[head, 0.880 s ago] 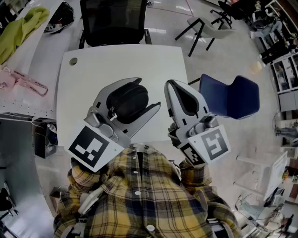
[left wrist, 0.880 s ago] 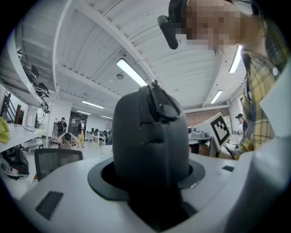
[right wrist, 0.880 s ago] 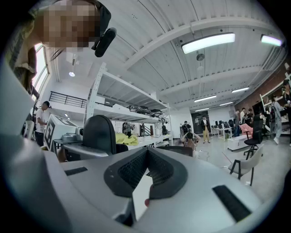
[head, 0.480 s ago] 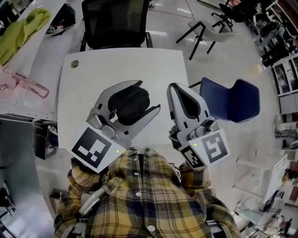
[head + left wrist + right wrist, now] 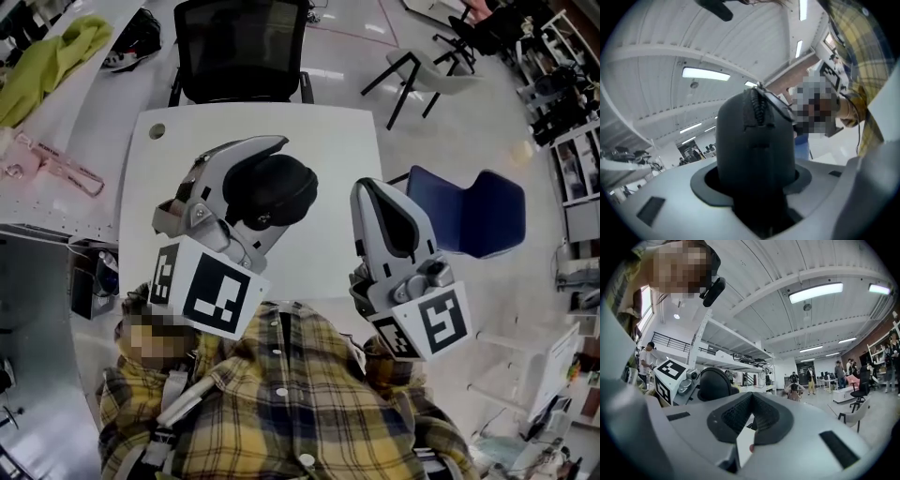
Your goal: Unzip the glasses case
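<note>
A black zippered glasses case (image 5: 267,187) sits between the jaws of my left gripper (image 5: 286,197), which is shut on it and holds it tilted up above the white table (image 5: 328,141). In the left gripper view the case (image 5: 754,140) stands on end, its zipper (image 5: 759,110) running over the top. My right gripper (image 5: 373,199) hangs to the right of the case, apart from it, jaws shut with nothing in them. In the right gripper view its pads (image 5: 761,420) meet, and the case (image 5: 714,384) shows beyond them at the left.
A black office chair (image 5: 242,47) stands behind the table and a blue chair (image 5: 464,202) at its right. On a bench to the left lie a green cloth (image 5: 52,56) and a pink object (image 5: 52,164). People stand far off in the room.
My left gripper has risen and tilted upward with the case held in it, bringing the case off the table. The right gripper has drifted slightly right, still shut.
</note>
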`<control>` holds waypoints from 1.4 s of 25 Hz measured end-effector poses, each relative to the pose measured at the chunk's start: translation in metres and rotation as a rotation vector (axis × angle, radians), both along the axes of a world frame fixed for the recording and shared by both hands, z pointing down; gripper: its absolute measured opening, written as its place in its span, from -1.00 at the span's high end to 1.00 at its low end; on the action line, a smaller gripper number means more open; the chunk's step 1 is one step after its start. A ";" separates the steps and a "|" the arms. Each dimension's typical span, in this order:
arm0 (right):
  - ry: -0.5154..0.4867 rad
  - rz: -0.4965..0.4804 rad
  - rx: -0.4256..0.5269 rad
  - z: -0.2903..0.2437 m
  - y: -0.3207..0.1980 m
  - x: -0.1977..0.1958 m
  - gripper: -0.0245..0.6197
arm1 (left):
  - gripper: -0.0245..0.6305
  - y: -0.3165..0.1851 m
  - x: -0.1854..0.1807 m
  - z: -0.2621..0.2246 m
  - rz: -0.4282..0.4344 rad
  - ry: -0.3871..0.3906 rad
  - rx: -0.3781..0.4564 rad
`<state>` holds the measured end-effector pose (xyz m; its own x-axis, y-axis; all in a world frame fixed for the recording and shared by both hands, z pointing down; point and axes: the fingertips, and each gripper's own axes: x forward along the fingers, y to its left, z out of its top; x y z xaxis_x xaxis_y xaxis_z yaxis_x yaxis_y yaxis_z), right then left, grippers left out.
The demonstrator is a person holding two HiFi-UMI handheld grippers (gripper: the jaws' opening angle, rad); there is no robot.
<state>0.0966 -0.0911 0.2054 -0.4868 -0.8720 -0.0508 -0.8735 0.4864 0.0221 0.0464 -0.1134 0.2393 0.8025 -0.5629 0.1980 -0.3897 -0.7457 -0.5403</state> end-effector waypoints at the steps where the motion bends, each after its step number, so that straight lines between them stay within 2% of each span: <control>1: 0.004 -0.007 0.006 -0.001 0.002 -0.001 0.93 | 0.17 -0.003 0.000 -0.001 -0.012 -0.038 0.042; 5: 0.014 -0.047 0.029 -0.008 0.009 -0.007 0.93 | 0.17 -0.014 -0.001 -0.012 -0.056 -0.162 0.195; 11: -0.007 -0.158 0.037 -0.023 0.021 -0.022 0.92 | 0.17 -0.025 -0.001 -0.031 -0.116 -0.270 0.365; 15: -0.005 -0.282 0.016 -0.026 0.034 -0.046 0.92 | 0.17 -0.029 -0.002 -0.040 -0.143 -0.316 0.449; 18: -0.055 -0.396 -0.037 -0.026 0.042 -0.062 0.91 | 0.17 -0.031 -0.002 -0.046 -0.158 -0.325 0.497; 21: -0.092 -0.471 -0.070 -0.027 0.046 -0.072 0.76 | 0.17 -0.032 -0.001 -0.050 -0.172 -0.338 0.527; 23: -0.087 -0.456 -0.062 -0.029 0.046 -0.074 0.76 | 0.17 -0.034 -0.001 -0.050 -0.191 -0.356 0.543; 27: -0.006 -0.342 -0.005 -0.031 0.044 -0.070 0.76 | 0.17 -0.041 -0.006 -0.050 -0.242 -0.407 0.559; 29: 0.005 -0.327 -0.003 -0.030 0.042 -0.069 0.76 | 0.17 -0.042 -0.006 -0.052 -0.255 -0.429 0.578; 31: -0.032 -0.345 -0.038 -0.028 0.038 -0.069 0.76 | 0.17 -0.040 -0.004 -0.053 -0.256 -0.438 0.597; 35: -0.148 -0.443 -0.120 -0.024 0.035 -0.074 0.76 | 0.17 -0.037 -0.001 -0.053 -0.246 -0.432 0.612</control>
<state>0.0224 -0.0557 0.1818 -0.8081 -0.5860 -0.0598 -0.5709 0.8041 -0.1660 0.0451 -0.1506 0.1858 0.5634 -0.8238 0.0622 -0.1665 -0.1869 -0.9682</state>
